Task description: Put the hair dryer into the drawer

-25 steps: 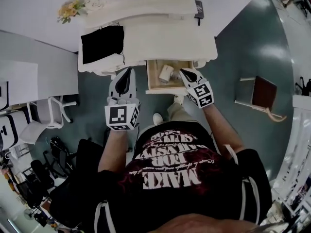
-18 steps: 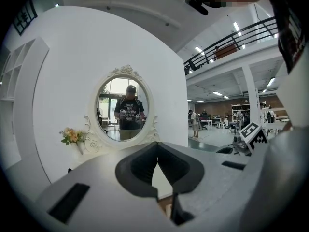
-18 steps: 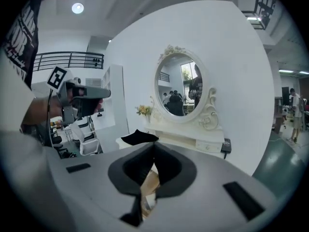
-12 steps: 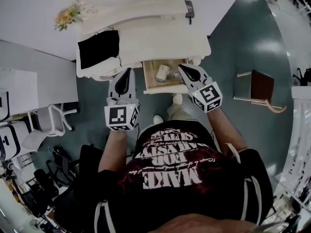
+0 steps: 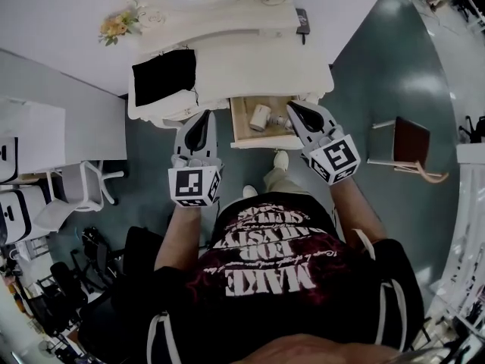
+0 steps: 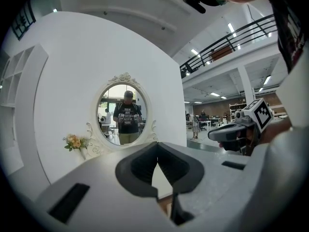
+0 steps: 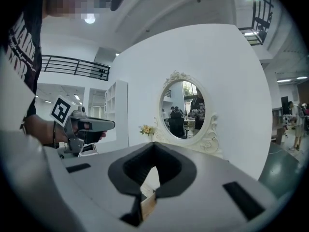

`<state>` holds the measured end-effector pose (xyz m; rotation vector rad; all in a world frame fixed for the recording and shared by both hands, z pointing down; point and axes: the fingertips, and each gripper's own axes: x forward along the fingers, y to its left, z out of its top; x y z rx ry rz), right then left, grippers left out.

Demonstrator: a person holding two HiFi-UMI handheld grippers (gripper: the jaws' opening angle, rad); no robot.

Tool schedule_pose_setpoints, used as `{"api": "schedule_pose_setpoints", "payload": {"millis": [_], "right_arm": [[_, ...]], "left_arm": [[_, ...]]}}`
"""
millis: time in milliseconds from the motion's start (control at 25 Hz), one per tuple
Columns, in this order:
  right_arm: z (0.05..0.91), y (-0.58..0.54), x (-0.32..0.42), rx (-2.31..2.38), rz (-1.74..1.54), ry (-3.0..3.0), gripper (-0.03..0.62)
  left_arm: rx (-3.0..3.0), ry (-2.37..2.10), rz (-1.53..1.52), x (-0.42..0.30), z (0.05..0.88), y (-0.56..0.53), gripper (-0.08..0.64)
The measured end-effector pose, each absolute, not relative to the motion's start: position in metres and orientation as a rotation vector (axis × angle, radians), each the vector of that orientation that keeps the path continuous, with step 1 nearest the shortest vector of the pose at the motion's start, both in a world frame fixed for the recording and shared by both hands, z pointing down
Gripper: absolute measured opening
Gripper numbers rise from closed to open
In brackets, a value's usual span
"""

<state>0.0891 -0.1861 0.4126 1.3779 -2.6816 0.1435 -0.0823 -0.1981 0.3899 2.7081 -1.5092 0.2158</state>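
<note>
Stands with both bare forearms stretched toward the far side, a gripper in each hand. Holds the left gripper [image 5: 204, 117] roughly level and pointing straight to the far side, jaws pressed tip to tip with nothing between them, marker cube [image 5: 195, 186] facing up at the near end. Holds the right gripper [image 5: 293, 108] roughly level too, angled in toward the left, jaws likewise closed and empty, its marker cube [image 5: 336, 158] tilted. Shows left forearm [image 5: 179, 237] and right forearm [image 5: 355, 209] flanking the torso, grippers side by side and well apart.
</note>
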Motion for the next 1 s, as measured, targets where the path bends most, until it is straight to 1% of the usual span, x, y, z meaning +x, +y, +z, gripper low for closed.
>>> {"api": "schedule_pose_setpoints", "payload": {"millis": [1000], "right_arm": [[0.400,-0.154,0.075,1.411,0.168,-2.671,0.005]], "left_arm": [[2.753,-1.462,0.208,-0.087,0.382,-0.165,0.005]]}}
